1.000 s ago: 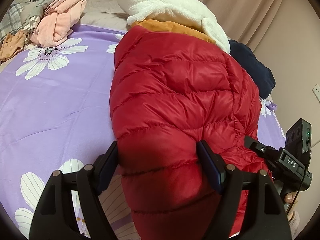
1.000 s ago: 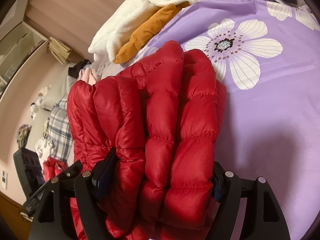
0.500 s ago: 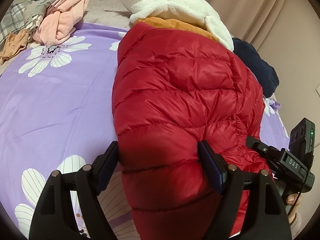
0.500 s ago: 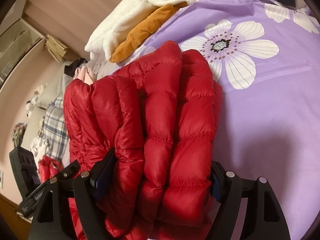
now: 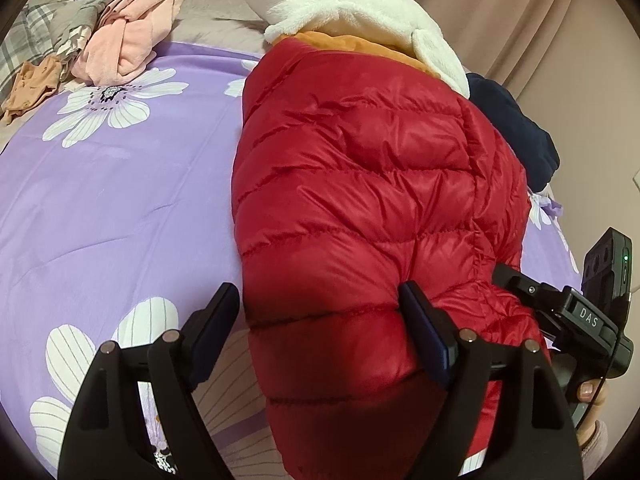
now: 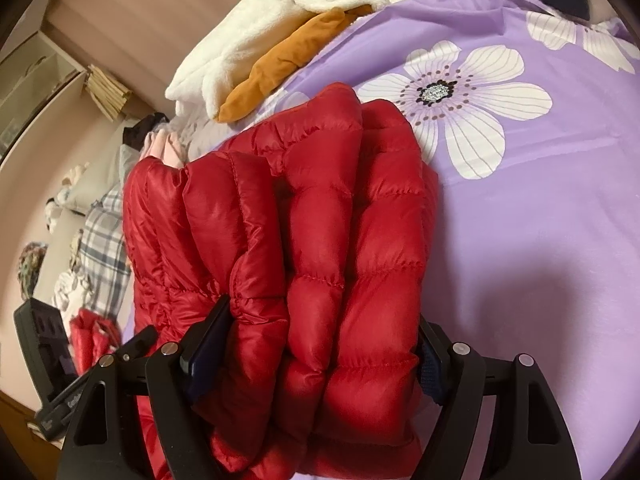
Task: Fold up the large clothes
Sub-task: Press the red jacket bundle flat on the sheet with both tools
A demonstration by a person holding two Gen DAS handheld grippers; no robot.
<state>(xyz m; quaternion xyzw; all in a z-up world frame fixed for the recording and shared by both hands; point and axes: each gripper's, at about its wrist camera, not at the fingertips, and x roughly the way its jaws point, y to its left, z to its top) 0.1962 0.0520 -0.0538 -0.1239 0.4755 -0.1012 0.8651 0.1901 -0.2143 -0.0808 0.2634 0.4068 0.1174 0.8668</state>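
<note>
Purple bedsheet (image 5: 100, 208) lies bare beside red puffer jacket (image 5: 360, 200), both jaws clamping its edges.

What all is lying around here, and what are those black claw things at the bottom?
puffer jacket: one, red, folded along the middle of the bed
bedsheet: one, purple with white flowers, under everything
fleece garment: one, white, far end of the bed
orange garment: one, under the fleece, touching the jacket's far end
navy garment: one, dark blue, right bed edge
pink garment: one, crumpled, far left
plaid garment: one, grey check, behind the pink one
curtain: beige, behind the bed
left gripper: one, black, jaws around the jacket's near end
right gripper: one, black, closed on the jacket's bunched layers
hand: one, holding the right gripper's handle
</note>
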